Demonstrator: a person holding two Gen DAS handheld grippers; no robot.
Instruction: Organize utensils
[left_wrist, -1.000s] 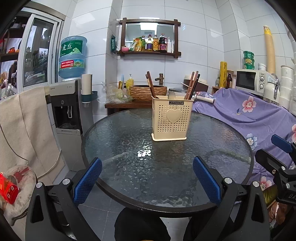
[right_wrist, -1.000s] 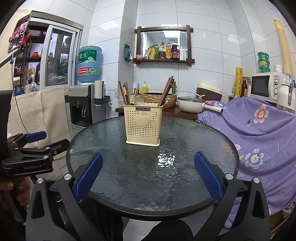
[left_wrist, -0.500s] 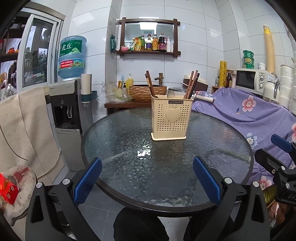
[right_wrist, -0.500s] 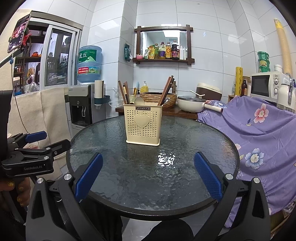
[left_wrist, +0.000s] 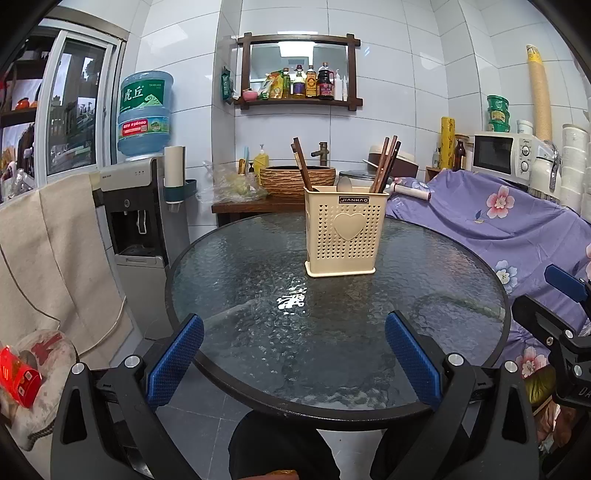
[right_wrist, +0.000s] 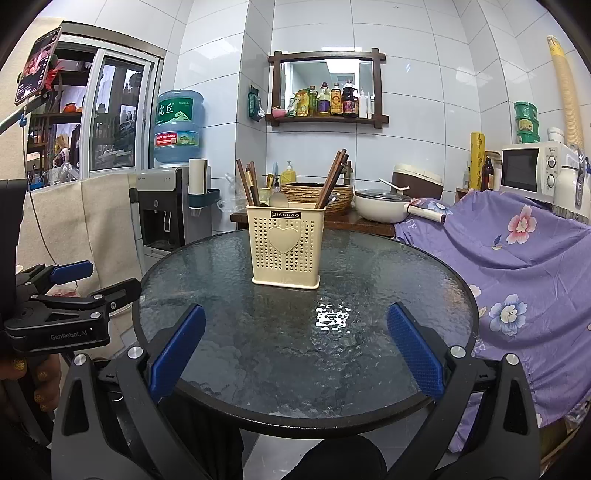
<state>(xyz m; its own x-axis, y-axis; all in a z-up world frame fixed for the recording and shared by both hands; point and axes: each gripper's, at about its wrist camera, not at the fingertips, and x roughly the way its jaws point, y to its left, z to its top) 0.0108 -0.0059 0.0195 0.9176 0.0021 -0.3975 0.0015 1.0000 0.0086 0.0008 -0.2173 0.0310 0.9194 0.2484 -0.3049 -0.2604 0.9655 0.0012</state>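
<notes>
A cream perforated utensil holder (left_wrist: 345, 230) stands upright toward the far side of a round glass table (left_wrist: 258, 354), with dark wooden chopsticks (left_wrist: 386, 162) leaning out of its right compartment, more chopsticks (left_wrist: 301, 164) out of its left, and the bowl of a spoon (left_wrist: 344, 183) just showing between them. Both hand-held tools wait at the near rim: the left gripper (left_wrist: 293, 360) and the right gripper (right_wrist: 295, 354) each have their jaws spread wide and gripping nothing, well apart from the holder. From the right wrist view, the left tool appears side-on at the left edge, held in a person's hand (right_wrist: 35, 384).

No loose utensil lies on the table's bare glass in either view, so the sorting looks either finished or about to start from the holder itself; which of the two cannot be told here. If work remains, the next move would call for one gripper to travel forward across the table, come in above the holder's rim, and close on a single stick or the spoon handle without tipping the light plastic holder. A purple floral cloth (left_wrist: 517, 221) drapes the furniture to the right.
</notes>
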